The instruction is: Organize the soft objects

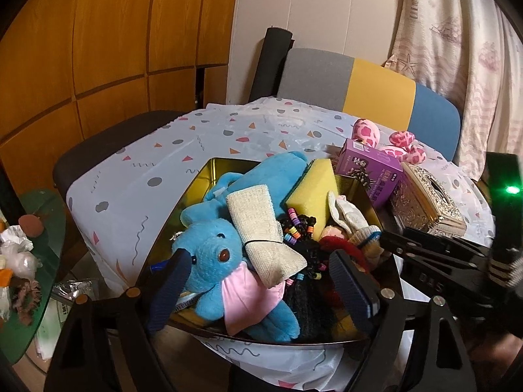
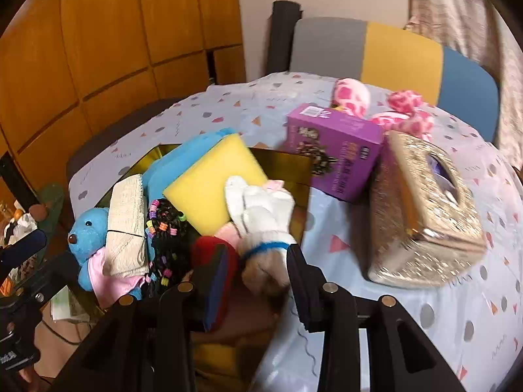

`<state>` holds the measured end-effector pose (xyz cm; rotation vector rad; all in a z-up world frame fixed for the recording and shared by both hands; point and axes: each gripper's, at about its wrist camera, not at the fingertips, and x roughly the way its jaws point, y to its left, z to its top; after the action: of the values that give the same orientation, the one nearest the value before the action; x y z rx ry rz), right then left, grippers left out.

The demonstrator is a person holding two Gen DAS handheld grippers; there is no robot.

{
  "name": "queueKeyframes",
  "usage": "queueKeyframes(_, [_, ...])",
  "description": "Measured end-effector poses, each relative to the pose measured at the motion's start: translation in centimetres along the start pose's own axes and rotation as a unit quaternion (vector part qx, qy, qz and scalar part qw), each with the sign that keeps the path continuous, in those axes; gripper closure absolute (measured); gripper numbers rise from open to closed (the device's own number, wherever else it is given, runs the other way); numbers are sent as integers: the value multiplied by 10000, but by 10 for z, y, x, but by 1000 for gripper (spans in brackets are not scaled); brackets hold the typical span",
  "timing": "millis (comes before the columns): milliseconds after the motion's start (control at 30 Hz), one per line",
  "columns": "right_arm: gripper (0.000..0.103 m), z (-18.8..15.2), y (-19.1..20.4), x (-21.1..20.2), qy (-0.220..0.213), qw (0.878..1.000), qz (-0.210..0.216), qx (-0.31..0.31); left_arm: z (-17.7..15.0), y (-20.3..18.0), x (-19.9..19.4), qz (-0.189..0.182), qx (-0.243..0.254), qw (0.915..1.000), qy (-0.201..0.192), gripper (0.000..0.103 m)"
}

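A gold tin tray [image 1: 215, 165] [image 2: 287, 163] holds a blue plush bear [image 1: 212, 261] [image 2: 86, 232], a yellow sponge [image 1: 313, 189] [image 2: 212, 183], a beige cloth pouch [image 1: 261, 228] [image 2: 126, 228], a black beaded hair piece [image 1: 300, 225] [image 2: 166, 238], a red scrunchie [image 1: 340, 248] [image 2: 202, 251] and a white work glove [image 1: 353, 219] [image 2: 261, 212]. My left gripper [image 1: 261, 284] is open above the bear and pouch. My right gripper [image 2: 258, 277] straddles the glove's cuff; its jaws look near the cuff but contact is unclear.
A purple box [image 2: 333, 143] [image 1: 369, 166] and a gold tissue box [image 2: 421, 215] [image 1: 425, 199] stand right of the tray. A pink spotted plush [image 2: 353, 98] [image 1: 366, 132] lies behind them. A chair back [image 1: 376, 98] stands beyond the patterned tablecloth [image 1: 163, 170].
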<state>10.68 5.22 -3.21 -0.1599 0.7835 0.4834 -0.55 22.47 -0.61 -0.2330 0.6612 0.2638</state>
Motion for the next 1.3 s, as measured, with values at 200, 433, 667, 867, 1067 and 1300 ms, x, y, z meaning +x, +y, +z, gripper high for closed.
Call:
queueKeyframes(200, [59, -22, -12, -28, -314, 9976, -571, 233, -8, -16, -9, 210, 52, 9996, -207, 8])
queueKeyframes(433, [58, -44, -34, -47, -424, 9908, -1141, 586, -23, -39, -17, 226, 202, 9990, -335, 8])
queueKeyframes(667, [58, -52, -45, -53, -443, 9880, -1265, 764, -29, -50, -19, 201, 312, 9988, -329, 7])
queueKeyframes(867, [58, -51, -36, -54, -476, 9894, -1217, 633, -28, -48, -19, 192, 266, 9990, -316, 7])
queueKeyframes(1067, [58, -51, -34, -54, -470, 9897, -1202, 626, -28, -47, -19, 168, 276, 9991, -291, 7])
queueKeyframes(1300, [58, -51, -34, -54, -461, 9898, -1183, 645, -29, -48, -18, 169, 270, 9991, -263, 7])
